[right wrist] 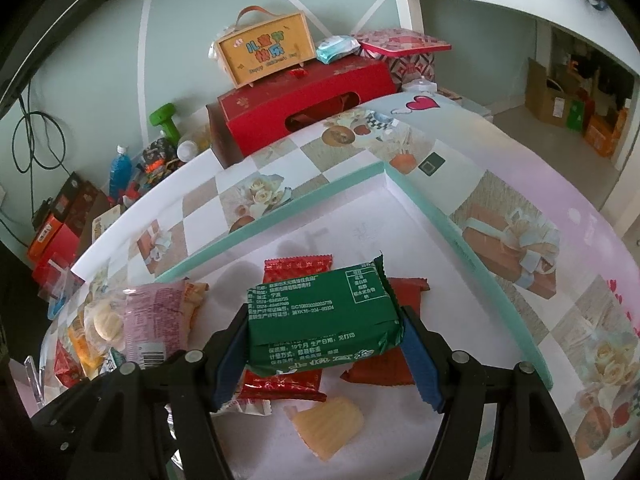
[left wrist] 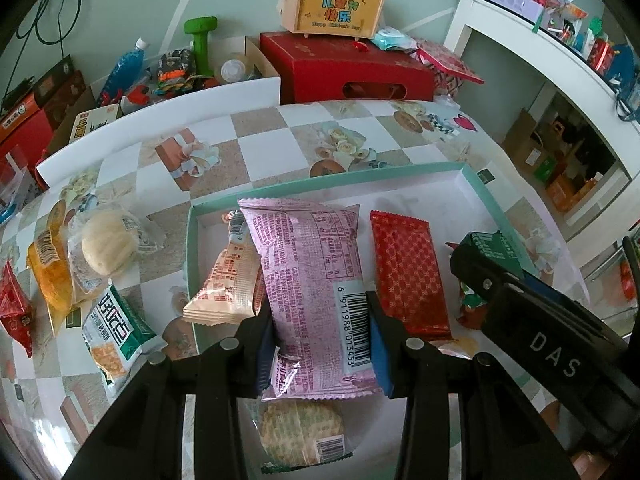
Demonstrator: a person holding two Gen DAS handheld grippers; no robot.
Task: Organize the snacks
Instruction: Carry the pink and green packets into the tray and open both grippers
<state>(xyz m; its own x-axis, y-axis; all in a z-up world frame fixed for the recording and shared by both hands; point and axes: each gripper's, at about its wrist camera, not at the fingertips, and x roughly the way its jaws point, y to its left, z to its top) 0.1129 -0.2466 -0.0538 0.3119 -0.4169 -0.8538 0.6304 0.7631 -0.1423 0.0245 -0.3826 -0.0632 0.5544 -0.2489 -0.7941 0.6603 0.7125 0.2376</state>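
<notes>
Over teal tray (left wrist: 472, 172), tongs (left wrist: 318, 312) gripping pink packet (left wrist: 308, 264)

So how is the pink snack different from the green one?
The pink packet is long and shiny pink; the green packet is shorter, blockier and dark green. The left gripper holds the pink, the right gripper the green. Both hang over the box.

Snack packets (left wrist: 408, 272) lie in the tray (left wrist: 472, 172); others (left wrist: 100, 256) left.

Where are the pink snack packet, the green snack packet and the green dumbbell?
pink snack packet (left wrist: 308, 280), left wrist view, middle of its printed back.
green snack packet (right wrist: 324, 316), right wrist view, printed face.
green dumbbell (left wrist: 202, 42), left wrist view, its handle.
</notes>
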